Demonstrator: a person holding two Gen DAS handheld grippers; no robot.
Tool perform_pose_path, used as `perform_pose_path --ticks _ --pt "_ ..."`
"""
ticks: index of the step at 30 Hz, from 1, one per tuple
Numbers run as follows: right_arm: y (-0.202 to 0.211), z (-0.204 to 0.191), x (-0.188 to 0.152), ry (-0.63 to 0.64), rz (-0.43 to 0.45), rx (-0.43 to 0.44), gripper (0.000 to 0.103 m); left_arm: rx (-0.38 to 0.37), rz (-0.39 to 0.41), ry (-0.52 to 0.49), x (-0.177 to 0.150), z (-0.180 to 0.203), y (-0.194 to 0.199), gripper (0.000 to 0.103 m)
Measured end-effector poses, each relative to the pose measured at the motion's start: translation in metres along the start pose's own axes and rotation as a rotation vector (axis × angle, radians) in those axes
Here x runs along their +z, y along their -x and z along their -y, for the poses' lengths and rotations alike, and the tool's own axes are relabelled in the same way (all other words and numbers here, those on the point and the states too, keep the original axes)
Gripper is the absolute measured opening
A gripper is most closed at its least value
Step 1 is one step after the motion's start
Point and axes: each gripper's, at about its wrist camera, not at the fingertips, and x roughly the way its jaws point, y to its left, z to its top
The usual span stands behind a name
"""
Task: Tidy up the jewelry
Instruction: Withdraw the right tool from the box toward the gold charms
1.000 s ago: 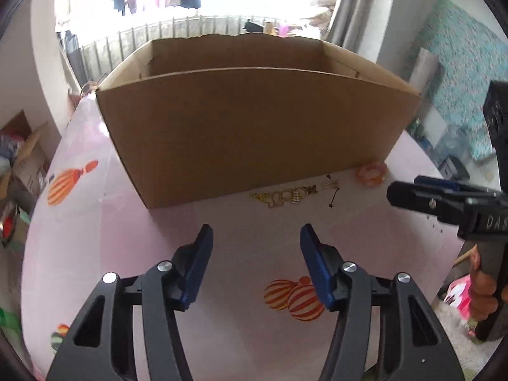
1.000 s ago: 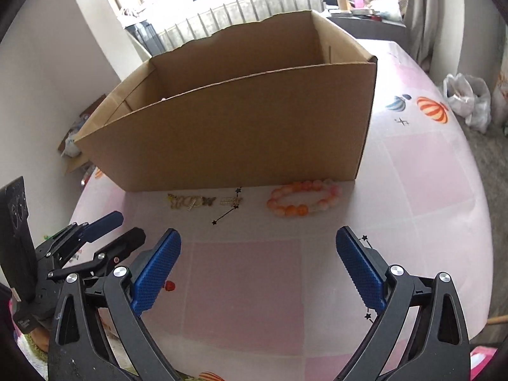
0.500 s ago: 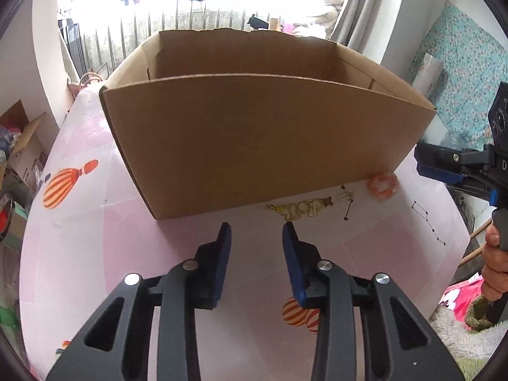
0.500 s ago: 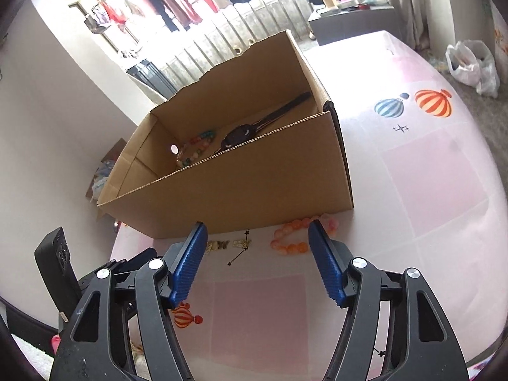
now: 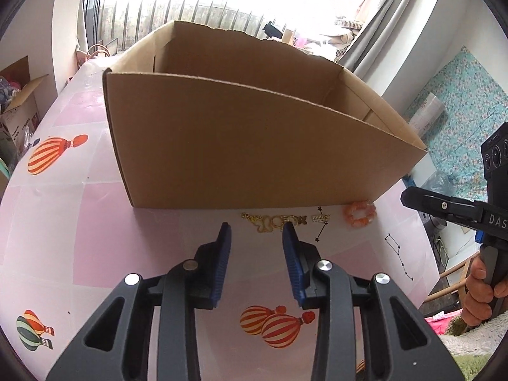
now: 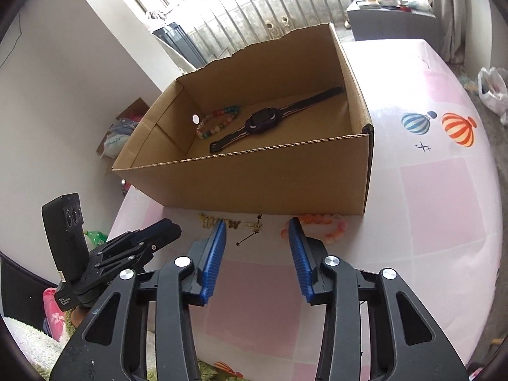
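Jewelry, partly sorted, on a round table (image 6: pixel 444 209) with a pink checked cover printed with hot-air balloons.

Container: one open cardboard box (image 6: pixel 285 184), flaps gone, far rim torn. Contents, seen from the right wrist view: a beaded bracelet (image 6: pixel 219 120) of mixed colours, lying against the far left of the floor; a dark wristwatch (image 6: pixel 263 122), strap laid out flat on a slant, just beside the bracelet. From the left wrist view the box (image 5: pixel 241 146) shows only its front wall and inner sides; its floor is hidden.

Loose items, on the table along the foot of the box's front wall: a gold chain piece (image 5: pixel 273 221); a small gold clip (image 5: pixel 319 218) just beside it; an orange-pink bead bracelet (image 5: pixel 359 213), nearest the box's right corner.

Left gripper (image 5: pixel 255 238): jaws partly apart, nothing between them, above bare cloth short of the gold chain piece.

Right gripper (image 6: pixel 257 231): jaws have just been closing, now partly apart, empty; its right finger overlaps the orange-pink bead bracelet (image 6: pixel 317 225) in view, contact not clear. A hand (image 5: pixel 482 295) grips its handle.
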Motion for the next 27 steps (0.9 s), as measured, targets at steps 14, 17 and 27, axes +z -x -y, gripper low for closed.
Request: perform_pose_path --ticks 14,17,27 --pt "-0.015 0.007 -0.002 -0.132 0.09 0.051 0.038 0.081 -0.024 -0.168 0.018 0.0 0.016 0.033" --pt "-0.019 0.006 0.005 -0.093 0.021 0.034 0.038 0.072 0.02 -0.104 0.016 -0.004 0.016 0.033" --pt "-0.021 0.008 0.004 -0.122 0.037 0.058 0.034 0.106 0.003 -0.132 0.024 -0.012 0.01 0.03"
